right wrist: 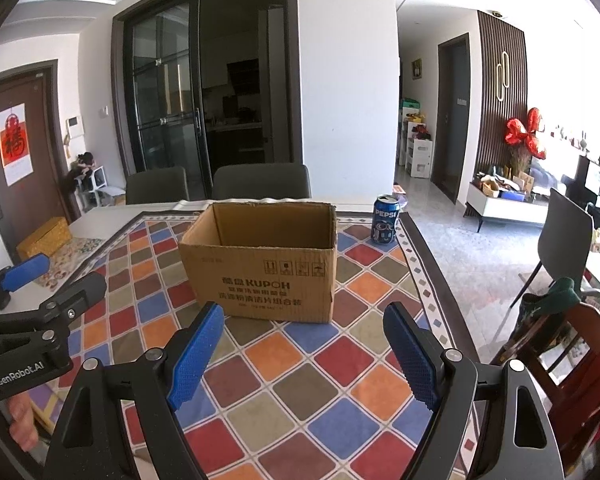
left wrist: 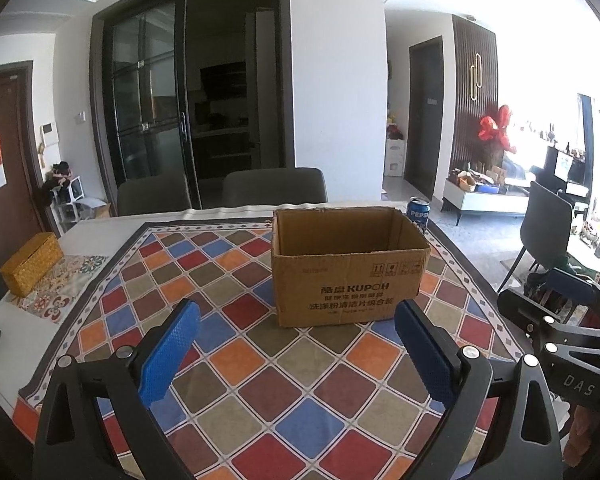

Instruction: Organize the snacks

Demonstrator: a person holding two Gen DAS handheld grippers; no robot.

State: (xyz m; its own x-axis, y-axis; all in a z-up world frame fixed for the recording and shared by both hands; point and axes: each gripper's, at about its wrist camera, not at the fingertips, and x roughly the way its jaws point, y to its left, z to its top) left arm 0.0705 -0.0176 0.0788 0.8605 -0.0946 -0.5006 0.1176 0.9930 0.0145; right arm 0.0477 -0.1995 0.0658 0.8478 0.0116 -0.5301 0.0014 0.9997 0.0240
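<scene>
Both grippers hover side by side, jaws wide, nothing between them.

The left gripper (left wrist: 298, 322) tilts forward and down, its blue pads (left wrist: 171, 354) spread far apart — empty. The right gripper (right wrist: 304, 326) sits at the same downward tilt, pads (right wrist: 196, 360) parted a touch less, also empty. Each shows at the edge of the other's view, so they're close neighbours. Low in the right wrist view a bit of a hand (right wrist: 22, 420) peeks out — probably the one gripping the left tool.
</scene>
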